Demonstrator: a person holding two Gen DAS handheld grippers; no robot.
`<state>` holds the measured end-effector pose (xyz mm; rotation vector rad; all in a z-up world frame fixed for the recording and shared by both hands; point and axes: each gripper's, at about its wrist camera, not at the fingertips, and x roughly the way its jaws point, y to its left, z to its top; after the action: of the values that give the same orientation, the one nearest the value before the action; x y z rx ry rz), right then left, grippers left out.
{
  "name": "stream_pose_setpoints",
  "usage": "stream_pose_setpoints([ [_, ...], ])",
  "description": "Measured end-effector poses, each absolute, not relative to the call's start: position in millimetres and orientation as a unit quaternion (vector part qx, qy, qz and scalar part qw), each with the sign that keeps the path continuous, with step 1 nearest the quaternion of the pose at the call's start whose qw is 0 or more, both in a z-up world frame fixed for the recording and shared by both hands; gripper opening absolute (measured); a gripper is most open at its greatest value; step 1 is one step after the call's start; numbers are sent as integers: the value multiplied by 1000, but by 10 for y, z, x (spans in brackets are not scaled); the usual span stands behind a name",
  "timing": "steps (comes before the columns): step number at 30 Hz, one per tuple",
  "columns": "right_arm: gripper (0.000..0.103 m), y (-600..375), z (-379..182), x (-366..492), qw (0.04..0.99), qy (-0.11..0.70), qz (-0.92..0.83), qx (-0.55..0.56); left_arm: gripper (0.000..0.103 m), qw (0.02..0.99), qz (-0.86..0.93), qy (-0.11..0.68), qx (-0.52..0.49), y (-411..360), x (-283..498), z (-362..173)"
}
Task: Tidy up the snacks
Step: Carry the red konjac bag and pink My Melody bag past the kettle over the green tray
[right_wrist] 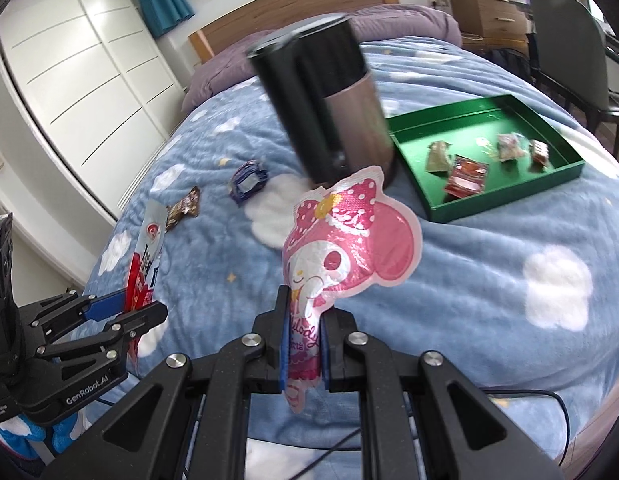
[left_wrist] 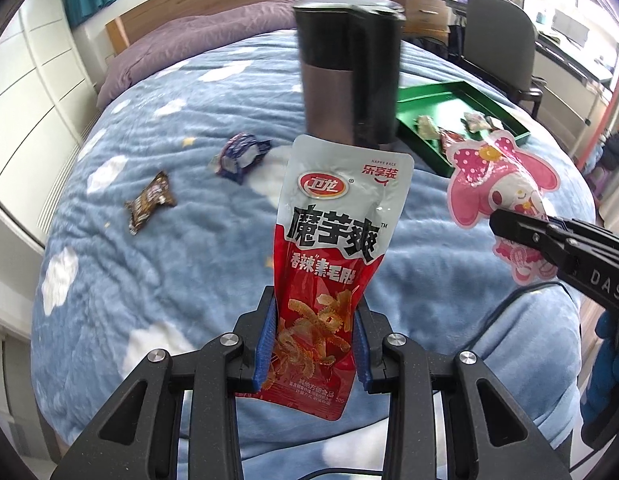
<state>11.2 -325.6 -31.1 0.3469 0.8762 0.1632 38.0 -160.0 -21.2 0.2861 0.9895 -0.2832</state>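
My left gripper [left_wrist: 315,344] is shut on a red and silver snack pouch [left_wrist: 329,240] that stands upright above the bed; the same left gripper [right_wrist: 127,308] and red pouch [right_wrist: 145,268] show at the left of the right wrist view. My right gripper [right_wrist: 303,344] is shut on a pink cartoon-rabbit packet [right_wrist: 349,248]; in the left wrist view this right gripper [left_wrist: 521,228] and pink packet [left_wrist: 497,184] are at the right. A green tray [right_wrist: 505,196] with several snacks lies on the bed to the right. A brown wrapped snack [left_wrist: 151,200] and a blue wrapped snack [left_wrist: 239,156] lie loose on the blanket.
A tall black and bronze flask [left_wrist: 349,72] stands on the blue cloud-patterned blanket [left_wrist: 169,280] beside the tray's left edge, right behind both held packets. White wardrobes [right_wrist: 81,80] line the left side. A chair [right_wrist: 569,60] and a wooden drawer unit [right_wrist: 485,12] stand beyond the bed at the right.
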Motion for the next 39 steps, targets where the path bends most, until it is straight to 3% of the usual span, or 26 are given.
stream_pose_setpoints([
  [24, 0, -4336, -488, 60, 888, 401, 7, 225, 30, 838, -197, 465, 209, -2643, 275, -261],
  [39, 0, -5051, -438, 483, 893, 393, -31, 216, 30, 838, -237, 432, 234, -3377, 580, -138],
])
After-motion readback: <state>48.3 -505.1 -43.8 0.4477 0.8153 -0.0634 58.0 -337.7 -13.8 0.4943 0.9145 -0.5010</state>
